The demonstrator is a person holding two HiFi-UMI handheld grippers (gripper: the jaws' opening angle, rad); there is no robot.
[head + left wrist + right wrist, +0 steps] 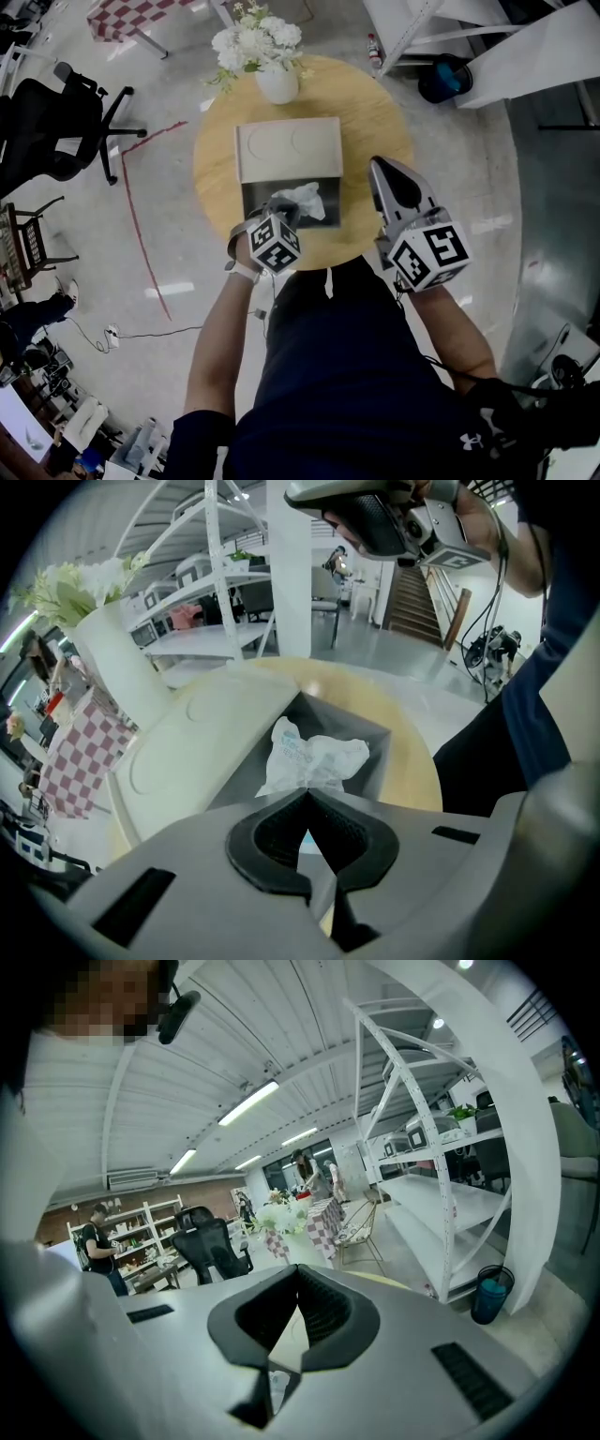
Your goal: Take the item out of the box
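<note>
A grey box [257,201] stands open on the round wooden table [366,112], its cream lid [286,153] folded back. A crumpled white plastic packet [303,198] sticks up out of the box. My left gripper [284,209] is at the box's near edge, shut on the packet's lower end. In the left gripper view the packet [314,759] rises from the closed tips of the left gripper [306,795], with the box wall [375,738] behind it. My right gripper [382,173] hovers over the table to the right of the box, shut and empty; its tips meet [299,1279].
A white vase of flowers [277,82] stands on the table just behind the lid. A black office chair [56,122] is on the floor to the left, and white shelving [422,1176] is off to the right. The right gripper [366,517] shows high in the left gripper view.
</note>
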